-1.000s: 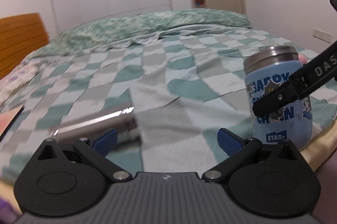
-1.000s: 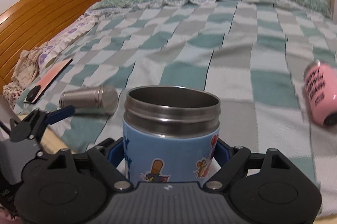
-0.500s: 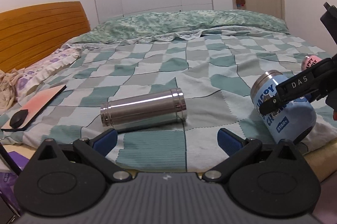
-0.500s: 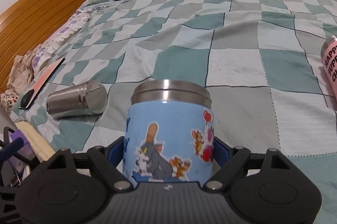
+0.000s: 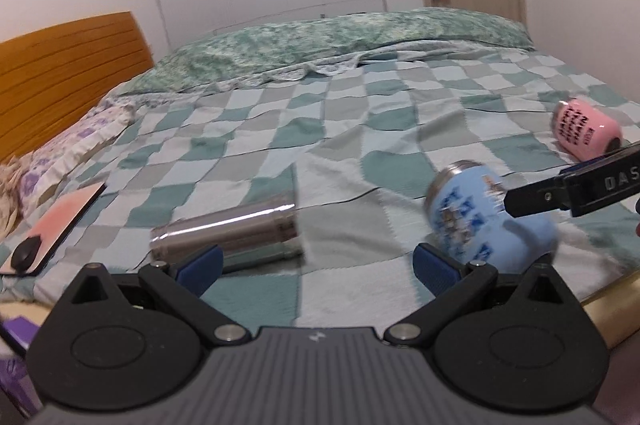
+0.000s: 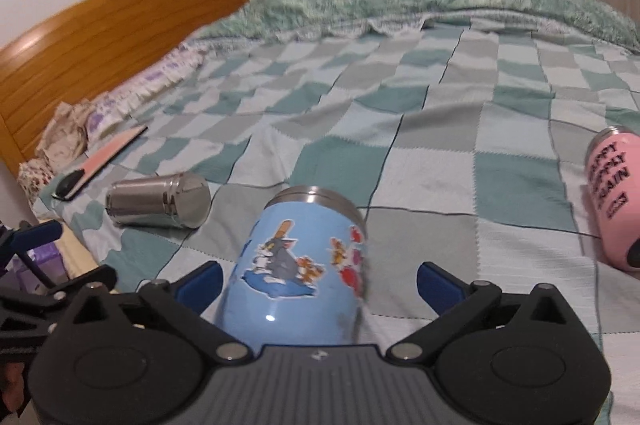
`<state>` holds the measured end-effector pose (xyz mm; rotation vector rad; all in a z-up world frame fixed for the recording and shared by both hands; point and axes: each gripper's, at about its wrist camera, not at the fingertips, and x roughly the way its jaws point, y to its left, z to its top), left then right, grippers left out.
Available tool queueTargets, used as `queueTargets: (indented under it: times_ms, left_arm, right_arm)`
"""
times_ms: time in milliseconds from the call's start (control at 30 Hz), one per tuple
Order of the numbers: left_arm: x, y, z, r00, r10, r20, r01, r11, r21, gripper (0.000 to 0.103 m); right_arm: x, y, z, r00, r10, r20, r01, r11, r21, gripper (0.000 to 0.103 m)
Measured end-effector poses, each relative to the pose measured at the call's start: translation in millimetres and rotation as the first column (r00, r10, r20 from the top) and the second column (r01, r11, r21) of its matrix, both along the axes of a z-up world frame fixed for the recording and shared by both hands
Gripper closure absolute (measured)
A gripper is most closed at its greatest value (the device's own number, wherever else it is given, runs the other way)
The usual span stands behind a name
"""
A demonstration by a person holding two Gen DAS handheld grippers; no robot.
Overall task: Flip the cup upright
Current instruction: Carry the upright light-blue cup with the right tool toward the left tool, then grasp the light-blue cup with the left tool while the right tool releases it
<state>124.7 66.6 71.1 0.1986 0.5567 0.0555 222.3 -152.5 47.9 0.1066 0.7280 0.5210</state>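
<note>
- Cup, blue (image 6: pixel 298 265), cartoon stickers, steel rim: tilted well off upright, rim leaning up and away over the checked blanket, base end toward the right gripper (image 6: pixel 318 281). Half a second ago it stood level in a closed grip; a second ago its open mouth faced up. Now it tips toward its side and blurs with motion.
- Meaning for the task: judged a setback. The cup appears to be toppling or being laid down, so the flip to upright is not achieved at this moment.
- Right gripper: fingers spread wide apart, blue pads (image 6: pixel 438 283) clear of the cup wall on both sides; nothing clamped. The cup sits between the open fingers, nearer the left-hand pad, and whether that pad touches it cannot be told. In the left wrist view one black finger of this gripper lies across the upper side of the cup (image 5: pixel 486 217).
- Left gripper (image 5: pixel 316 265): fingers apart, holding nothing, pointing over the near edge of the bed (image 5: pixel 360 129); the blue cup lies ahead and to its right.
- Steel flask (image 6: pixel 158 201): on its side on the blanket, just ahead of the left gripper, well apart from the blue cup.
- Pink cup (image 6: pixel 614 197): on its side, lettering visible, far right of the blanket.
- Pink pad with black mouse (image 5: pixel 52 225): at the bed's left edge, near the wooden headboard (image 5: pixel 68 77).
- Next move, as judgement: close on the cup body once it settles, then rotate it mouth-up.
</note>
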Motion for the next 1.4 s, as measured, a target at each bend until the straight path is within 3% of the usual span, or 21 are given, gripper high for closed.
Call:
queueTargets:
  times_ms: [167,400,733,1000,1100,1200,1300,1400]
  left_arm:
    - [15,-33,1,0.999,-0.035,-0.030,0.034,0.999,-0.029,0.000]
    - [46,-76,0,0.991,-0.089,-0.095,0.084,0.995,-0.058,0.000]
    - [105,-106,-19,0.970,-0.052,-0.238,0.030,0.995,-0.093,0.000]
    - [144,-115,-31,0.944,-0.027,-0.329,-0.003,0.996,-0.092,0.000]
    - [153,-116,-34,0.932,-0.014,-0.363,-0.023,0.995,-0.095,0.004]
    - [161,-114,-36,0.917,0.008,-0.400,-0.046,0.995,-0.086,0.017]
    - [163,-110,-34,0.910,0.007,-0.416,-0.054,0.993,-0.103,0.018]
    - [158,-110,-32,0.917,0.007,-0.398,-0.054,0.993,-0.106,0.018]
  right_arm:
    - [-19,-42,11,0.990,-0.023,0.137,0.015,0.998,0.063,0.000]
    - [-33,-94,4,0.951,-0.071,0.300,0.075,0.997,-0.002,0.000]
    - [-31,-125,-30,0.923,-0.076,0.377,0.087,0.996,-0.012,0.000]
    - [-21,-113,-49,0.909,-0.040,0.414,0.047,0.999,-0.008,0.000]
    - [-20,-111,-48,0.901,-0.032,0.433,0.031,0.999,0.011,0.000]
    - [-18,-113,-48,0.898,-0.044,0.437,0.037,0.999,0.025,0.000]
    - [-15,-115,-49,0.903,-0.059,0.426,0.047,0.998,0.039,0.000]
    - [-16,-117,-50,0.904,-0.066,0.422,0.052,0.998,0.045,0.000]
